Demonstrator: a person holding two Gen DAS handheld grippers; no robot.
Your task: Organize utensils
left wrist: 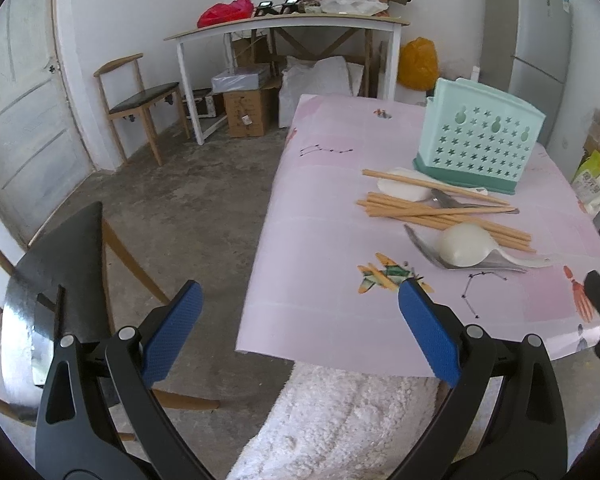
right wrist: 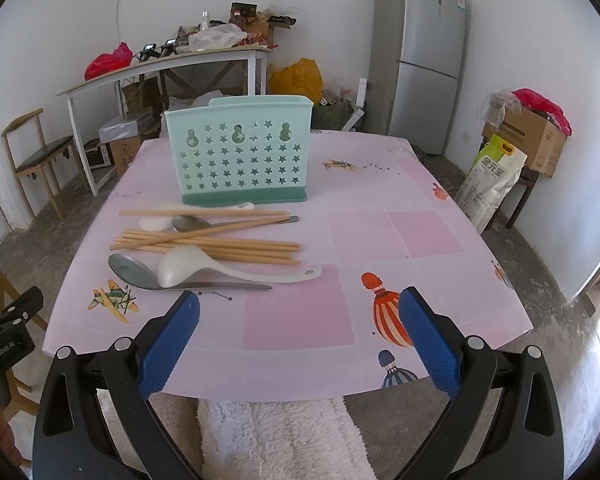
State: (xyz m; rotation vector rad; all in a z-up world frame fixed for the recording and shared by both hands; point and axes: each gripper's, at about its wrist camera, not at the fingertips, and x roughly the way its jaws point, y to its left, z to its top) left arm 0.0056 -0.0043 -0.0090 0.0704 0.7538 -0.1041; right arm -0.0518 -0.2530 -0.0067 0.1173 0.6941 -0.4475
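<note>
Table (right wrist: pixel 380 208) with pink patterned cloth, bearing all task items. Mint-green utensil holder (right wrist: pixel 238 152), star-perforated, stands upright toward the far side. Just in front of the holder: a pile of wooden chopsticks (right wrist: pixel 220 242) overlapping a small metal spoon (right wrist: pixel 190 223) and a small white spoon (right wrist: pixel 156 222). Nearer than the pile: a white ladle-shaped spoon (right wrist: pixel 204 266) resting on a large metal spoon (right wrist: pixel 134 272). Right gripper (right wrist: pixel 300 336) and left gripper (left wrist: pixel 300 332) hover at the table's near edge, jaws spread wide, grasping nothing.
</note>
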